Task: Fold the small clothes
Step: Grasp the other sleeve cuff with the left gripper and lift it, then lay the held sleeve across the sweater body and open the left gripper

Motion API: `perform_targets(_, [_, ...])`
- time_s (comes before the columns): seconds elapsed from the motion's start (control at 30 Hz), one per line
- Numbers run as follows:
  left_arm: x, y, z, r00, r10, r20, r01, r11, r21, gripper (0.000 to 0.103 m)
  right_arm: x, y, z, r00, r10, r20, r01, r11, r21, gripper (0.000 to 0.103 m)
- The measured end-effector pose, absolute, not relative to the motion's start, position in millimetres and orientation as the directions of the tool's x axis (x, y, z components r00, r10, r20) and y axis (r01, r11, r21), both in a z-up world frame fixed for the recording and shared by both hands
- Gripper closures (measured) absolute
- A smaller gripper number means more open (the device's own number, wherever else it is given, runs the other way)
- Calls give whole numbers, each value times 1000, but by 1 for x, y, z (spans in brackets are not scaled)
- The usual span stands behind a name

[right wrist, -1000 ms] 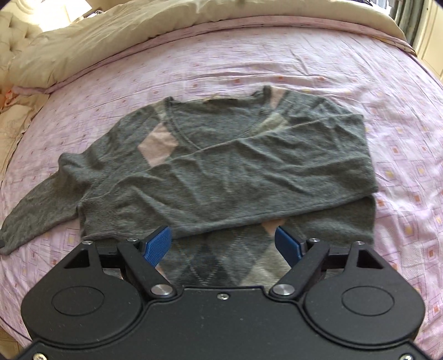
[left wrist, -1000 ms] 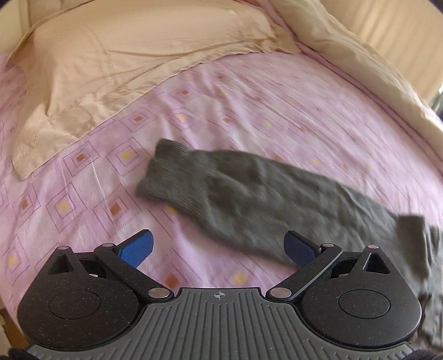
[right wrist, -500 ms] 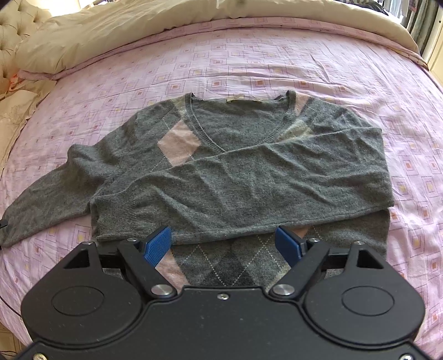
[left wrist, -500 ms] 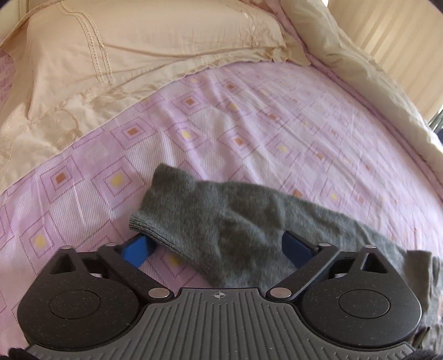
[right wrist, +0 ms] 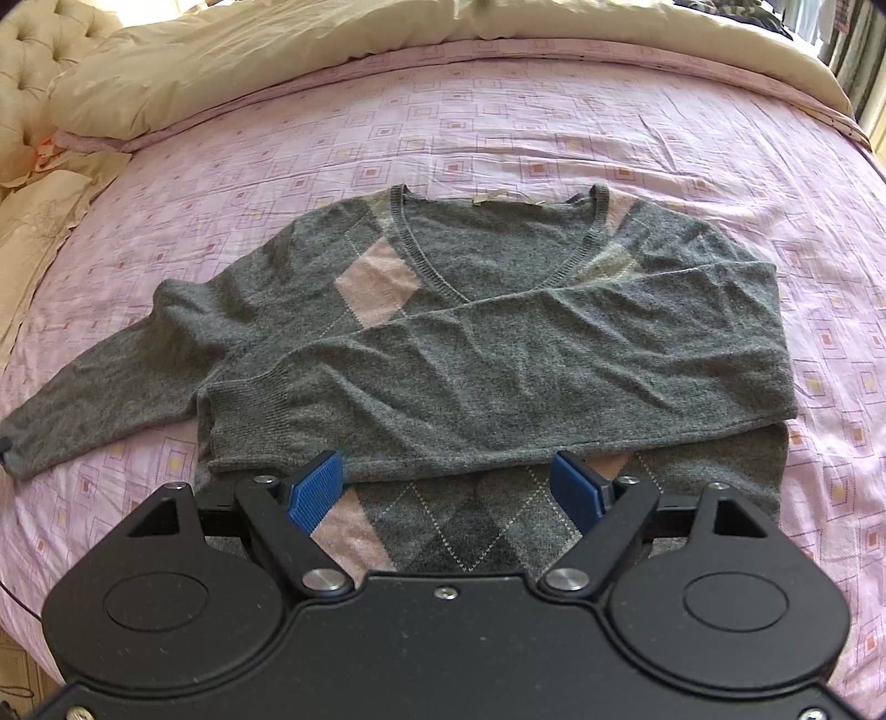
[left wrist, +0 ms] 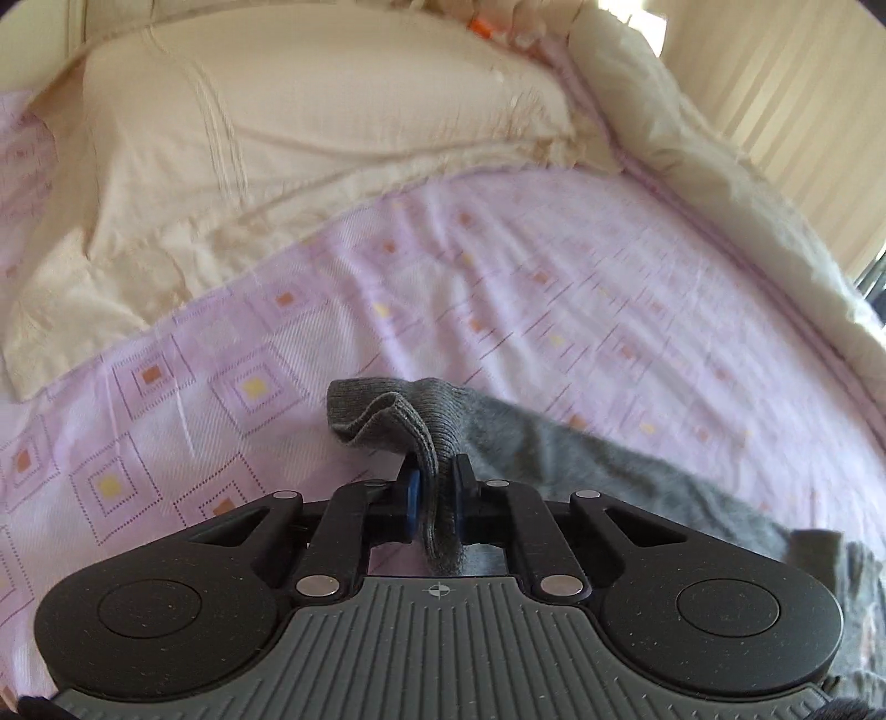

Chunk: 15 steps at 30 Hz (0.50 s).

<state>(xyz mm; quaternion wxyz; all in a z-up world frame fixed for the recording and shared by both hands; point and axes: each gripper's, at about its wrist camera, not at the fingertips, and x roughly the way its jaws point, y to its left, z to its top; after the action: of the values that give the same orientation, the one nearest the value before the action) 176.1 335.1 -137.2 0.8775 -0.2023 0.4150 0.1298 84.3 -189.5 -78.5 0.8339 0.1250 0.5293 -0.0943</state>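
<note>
While the left tongs pinch the ribbed cuff of a grey sleeve between their blue pads, the cuff bunches up just ahead of the fingertips and the rest of the sleeve trails off to their right across the pink patterned bedsheet. Further ahead of them and to the left lies a cream pillow, with a cream duvet bunched along the right. The right tongs stand wide open, holding nothing, poised over the lower hem of the grey argyle sweater, which lies flat on the bedsheet directly ahead of them. Its one sleeve is folded across the chest just beyond the fingertips; the other sleeve stretches out to their left. The duvet lies beyond the sweater.
</note>
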Motion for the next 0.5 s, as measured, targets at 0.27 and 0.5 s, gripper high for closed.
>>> perform_targets(0.27, [156, 281, -55, 750, -18, -661, -228, 931, -284, 93, 68, -208, -80, 442, 22, -897, 271, 950, 157, 20])
perform_targets(0.5, [134, 198, 21, 823, -182, -539, -36, 929, -368, 93, 45, -238, -77, 472, 63, -879, 280, 935, 217, 20])
